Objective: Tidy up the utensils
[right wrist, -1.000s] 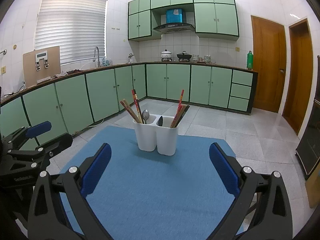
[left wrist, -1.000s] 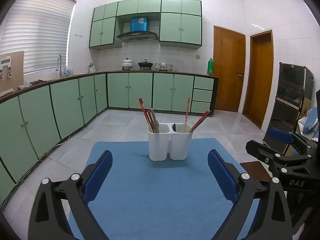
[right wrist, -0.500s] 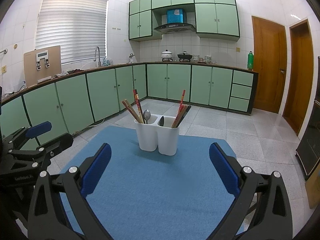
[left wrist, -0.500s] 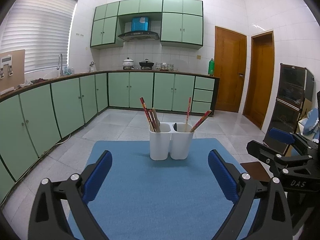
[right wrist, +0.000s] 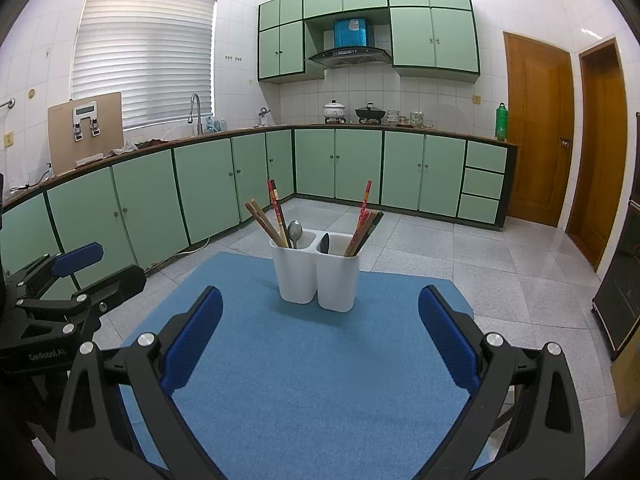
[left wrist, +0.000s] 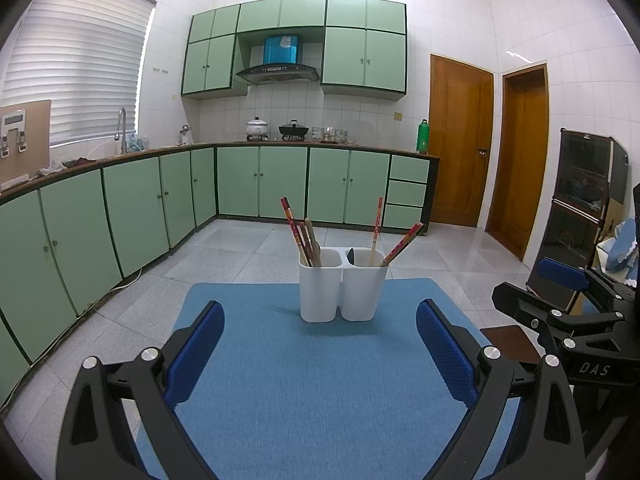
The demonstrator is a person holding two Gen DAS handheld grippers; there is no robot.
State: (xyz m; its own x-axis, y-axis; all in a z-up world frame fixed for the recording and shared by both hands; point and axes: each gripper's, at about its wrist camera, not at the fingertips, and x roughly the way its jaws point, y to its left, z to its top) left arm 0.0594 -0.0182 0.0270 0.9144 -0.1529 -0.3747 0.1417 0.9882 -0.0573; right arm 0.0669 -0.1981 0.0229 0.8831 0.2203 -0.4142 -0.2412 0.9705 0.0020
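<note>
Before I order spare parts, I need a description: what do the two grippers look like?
Both match: the left gripper and right gripper have black angular frames with cut-outs, silver bolt heads, and textured blue pads on the fingers. White lettering on the sides reads "DAS" on the right, something like "GenRobot" on the left.

A: What's carrying everything?

B: A table under a blue mat (left wrist: pixel 320 392); the mat is covering nearly the whole top and showing again in the right wrist view (right wrist: pixel 320 380); a brown corner of the table (left wrist: pixel 510 342) is peeking out past the mat's right edge.

A: And what's lying on the mat?

B: One white two-compartment holder (left wrist: pixel 342 286) is standing upright toward the far edge, roughly centred; its two cups are touching side by side; same holder from the right wrist (right wrist: pixel 316 276); its base is sitting flat on the mat; grey tiled floor (left wrist: pixel 248 252) is showing beyond the far edge.
</note>
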